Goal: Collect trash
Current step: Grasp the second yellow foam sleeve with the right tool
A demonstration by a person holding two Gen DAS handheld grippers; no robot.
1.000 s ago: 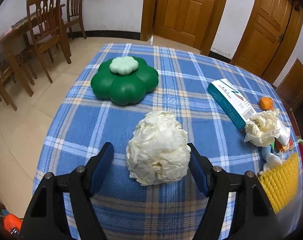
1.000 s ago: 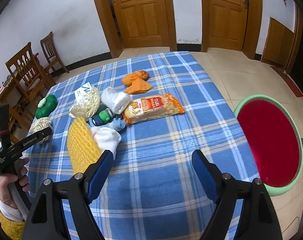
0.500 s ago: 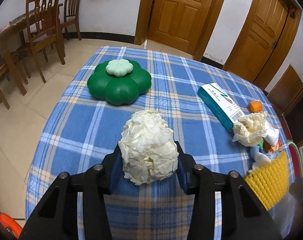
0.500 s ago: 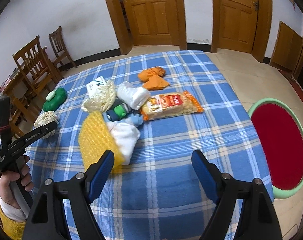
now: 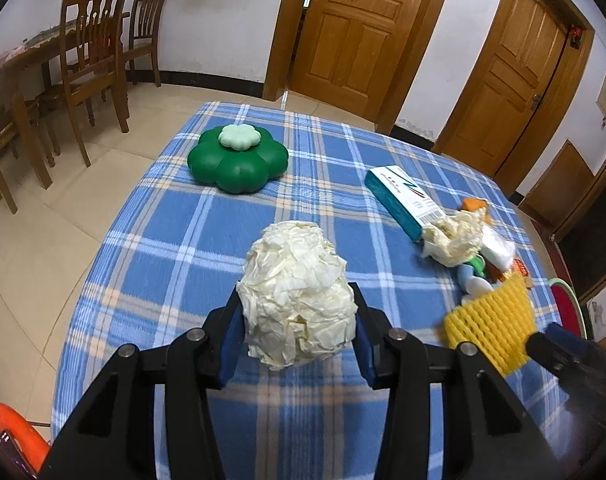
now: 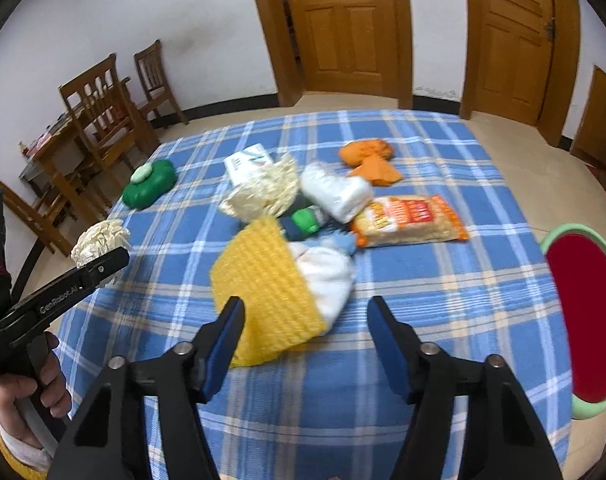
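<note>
A crumpled cream paper ball (image 5: 297,296) sits between the blue pads of my left gripper (image 5: 295,310), which is shut on it just above the blue checked tablecloth (image 5: 183,248). The right wrist view shows the same ball (image 6: 99,238) at the far left, with a hand under that gripper. A yellow foam net (image 6: 263,280) lies beside a white wad (image 6: 329,280). My right gripper (image 6: 306,307) hovers over the net's near end. Its jaws are closing, with the net's edge and the wad between them, and no pad presses on either.
Behind the net lie a second paper wad (image 6: 263,192), a white bag (image 6: 335,192), a snack packet (image 6: 407,220), orange scraps (image 6: 367,156) and a teal carton (image 5: 403,196). A green flower-shaped box (image 5: 239,164) stands far left. A red basin (image 6: 583,320) sits beyond the table's right edge.
My left jaws came together on the paper ball and raised it a little. My right gripper moved in toward the yellow net and its jaws narrowed.
</note>
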